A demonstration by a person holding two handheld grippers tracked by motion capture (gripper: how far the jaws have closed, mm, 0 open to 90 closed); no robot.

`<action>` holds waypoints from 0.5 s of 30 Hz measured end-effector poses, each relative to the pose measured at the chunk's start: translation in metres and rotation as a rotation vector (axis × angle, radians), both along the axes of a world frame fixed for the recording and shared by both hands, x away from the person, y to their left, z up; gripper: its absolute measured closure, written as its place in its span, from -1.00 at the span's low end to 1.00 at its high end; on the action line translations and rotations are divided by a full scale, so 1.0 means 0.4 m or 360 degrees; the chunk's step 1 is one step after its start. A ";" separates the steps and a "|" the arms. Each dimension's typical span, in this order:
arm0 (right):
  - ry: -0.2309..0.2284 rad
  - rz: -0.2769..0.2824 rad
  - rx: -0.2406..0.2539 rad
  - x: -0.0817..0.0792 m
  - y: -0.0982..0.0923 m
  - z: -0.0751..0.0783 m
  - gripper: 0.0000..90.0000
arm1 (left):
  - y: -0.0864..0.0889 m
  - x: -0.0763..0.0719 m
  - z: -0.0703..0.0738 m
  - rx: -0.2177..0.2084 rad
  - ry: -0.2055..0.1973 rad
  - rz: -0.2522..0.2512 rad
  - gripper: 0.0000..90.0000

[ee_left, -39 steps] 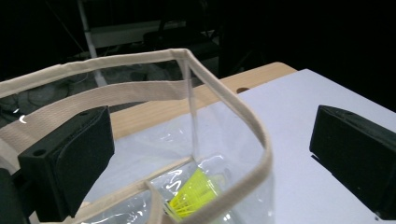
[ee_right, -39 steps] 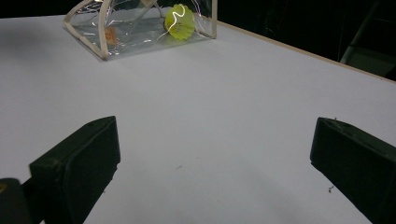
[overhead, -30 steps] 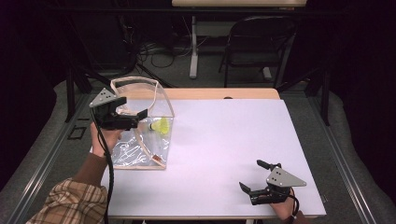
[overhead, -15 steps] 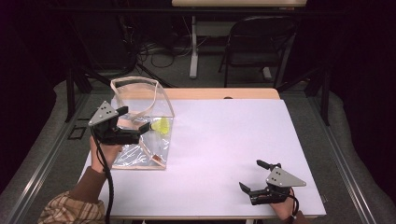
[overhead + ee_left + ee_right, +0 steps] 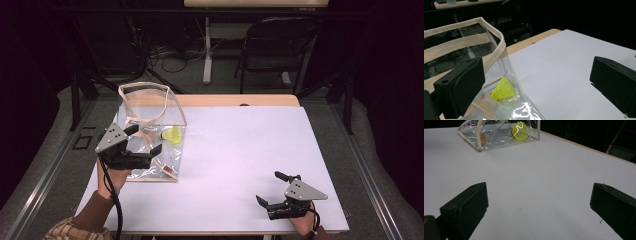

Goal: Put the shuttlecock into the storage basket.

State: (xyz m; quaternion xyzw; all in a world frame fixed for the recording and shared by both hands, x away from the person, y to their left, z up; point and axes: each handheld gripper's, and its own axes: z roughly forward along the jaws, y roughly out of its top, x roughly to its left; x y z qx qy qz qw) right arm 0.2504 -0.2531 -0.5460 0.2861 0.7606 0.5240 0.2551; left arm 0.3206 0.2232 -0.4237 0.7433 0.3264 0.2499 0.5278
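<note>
A clear plastic bag (image 5: 150, 112) with beige trim stands on the left of the white table (image 5: 240, 150). A yellow shuttlecock (image 5: 173, 135) lies inside it. My left gripper (image 5: 146, 139) is open and hovers at the bag's near side. In the left gripper view the bag's beige rim (image 5: 496, 42) and the shuttlecock (image 5: 502, 90) sit between the wide-apart jaws of my left gripper (image 5: 536, 85). My right gripper (image 5: 268, 187) is open near the table's front right with nothing in it. The right gripper view shows the bag (image 5: 477, 138) and shuttlecock (image 5: 520, 131) far ahead of my right gripper (image 5: 536, 212).
A small orange-brown piece (image 5: 169, 172) lies in the bag's near corner. A wooden strip (image 5: 235, 100) edges the table's far side. A folding chair (image 5: 280, 45) and cables stand on the floor beyond it.
My left gripper has moved back toward the person, from over the bag's middle to its near side. The right gripper has stayed put.
</note>
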 end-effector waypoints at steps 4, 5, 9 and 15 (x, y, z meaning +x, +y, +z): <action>0.0002 0.0001 -0.0003 0.000 0.000 0.000 -0.98 | -0.002 -0.018 -0.012 0.0012 -0.0016 0.0001 -1.00; 0.0002 0.0000 -0.0003 0.000 0.000 0.000 -0.98 | -0.003 -0.023 -0.015 0.0018 -0.0018 -0.0001 -1.00; 0.0001 0.0000 -0.0004 -0.001 0.000 0.000 -0.98 | -0.004 -0.042 -0.033 0.0022 -0.0033 0.0007 -1.00; -0.0001 0.0002 -0.0004 -0.001 0.000 0.000 -0.98 | -0.007 -0.062 -0.065 0.0046 -0.0008 0.0006 -1.00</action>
